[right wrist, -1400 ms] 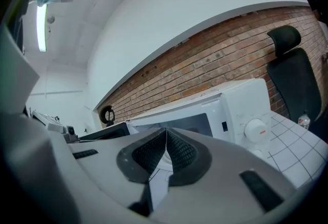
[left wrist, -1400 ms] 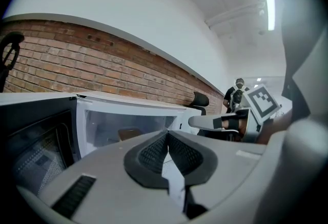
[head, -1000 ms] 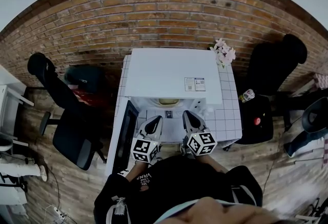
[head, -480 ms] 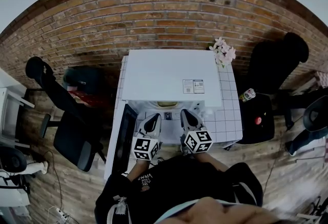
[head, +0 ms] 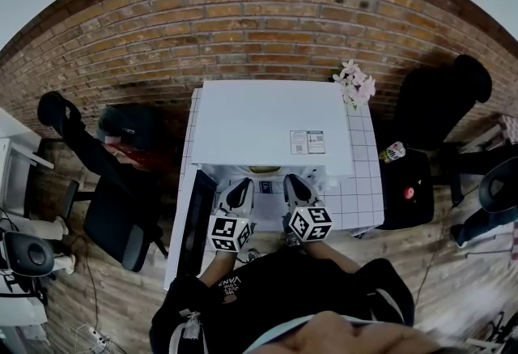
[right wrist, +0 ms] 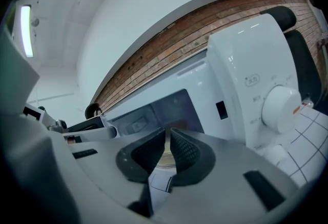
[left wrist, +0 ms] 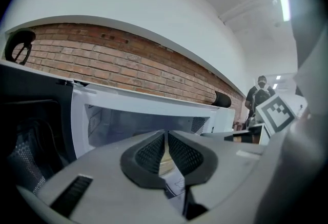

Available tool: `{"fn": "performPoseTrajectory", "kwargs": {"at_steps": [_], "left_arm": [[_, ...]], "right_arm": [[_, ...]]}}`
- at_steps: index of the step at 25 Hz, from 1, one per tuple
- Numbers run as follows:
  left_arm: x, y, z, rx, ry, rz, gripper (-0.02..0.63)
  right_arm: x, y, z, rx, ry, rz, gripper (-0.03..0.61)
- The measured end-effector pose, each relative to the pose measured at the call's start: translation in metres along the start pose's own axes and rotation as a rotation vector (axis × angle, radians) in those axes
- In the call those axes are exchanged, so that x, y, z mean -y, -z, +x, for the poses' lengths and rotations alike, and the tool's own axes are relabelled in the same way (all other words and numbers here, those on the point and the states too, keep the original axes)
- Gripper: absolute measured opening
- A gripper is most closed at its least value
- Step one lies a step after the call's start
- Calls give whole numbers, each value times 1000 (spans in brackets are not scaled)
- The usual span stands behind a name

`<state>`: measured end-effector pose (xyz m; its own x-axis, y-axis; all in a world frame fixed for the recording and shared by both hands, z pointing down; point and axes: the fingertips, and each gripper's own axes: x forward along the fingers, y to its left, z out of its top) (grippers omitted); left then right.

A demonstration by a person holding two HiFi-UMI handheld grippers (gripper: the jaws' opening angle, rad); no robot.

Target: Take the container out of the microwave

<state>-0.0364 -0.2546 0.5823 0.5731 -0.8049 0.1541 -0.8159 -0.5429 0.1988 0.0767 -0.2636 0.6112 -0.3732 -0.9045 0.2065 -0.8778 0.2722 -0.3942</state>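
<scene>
Left gripper (head: 239, 197) and right gripper (head: 296, 189) both have their jaws pressed together on nothing, held side by side just before the white microwave (head: 271, 121) on a tiled table (head: 361, 200), its door (head: 198, 223) standing open at left, the tan container (head: 264, 170) sitting inside the cavity ahead.

Microwave (head: 271, 125) mouth open, door (head: 197, 223) standing left
</scene>
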Motion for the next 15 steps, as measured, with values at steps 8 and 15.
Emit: {"fn": "performPoseTrajectory", "kwargs": {"at_steps": [8,15], "left_arm": [[-9,14,13,-40,-10,-37,17],[-23,27,27,-79,-46,-105,164]], "right_arm": [[12,10,16,-23,37,76,136],[16,17,27,-37,37,110,161]]}}
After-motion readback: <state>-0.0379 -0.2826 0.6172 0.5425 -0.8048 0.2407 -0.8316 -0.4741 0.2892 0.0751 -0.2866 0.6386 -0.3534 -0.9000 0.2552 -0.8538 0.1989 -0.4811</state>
